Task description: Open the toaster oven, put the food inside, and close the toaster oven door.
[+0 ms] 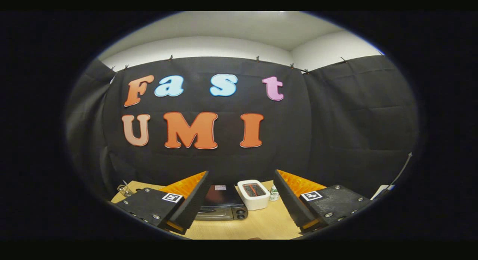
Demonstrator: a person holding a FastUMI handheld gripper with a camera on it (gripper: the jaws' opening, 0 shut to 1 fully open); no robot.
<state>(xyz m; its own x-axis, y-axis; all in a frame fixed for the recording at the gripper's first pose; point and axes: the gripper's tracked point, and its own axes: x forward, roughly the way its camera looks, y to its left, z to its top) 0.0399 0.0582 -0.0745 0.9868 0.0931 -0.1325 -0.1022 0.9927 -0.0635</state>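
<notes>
Gripper [239, 219] held up above the tabletop [261, 224], fingers spread wide apart, nothing between them, not touching anything. It is aimed level at the black cloth wall of the booth, so the things on the tabletop sit low, seen in the gap between the two fingers.

Toaster oven [224, 206] stands on the light wood tabletop beyond the fingers, nearer the left finger, which hides its left part. Dark top, front with glass door facing the gripper; door looks closed. Two round knobs [241, 214] stacked at the right end of its front.

Just right of the toaster oven, touching or nearly so, a white slot toaster [254, 194] with rounded corners, something dark reddish in its top opening. Right of that, a small bottle [274, 193] with a green label, close to the right finger. Metal clips [125, 190] at the tabletop's far left corner. Food item: can't tell where it is.
</notes>
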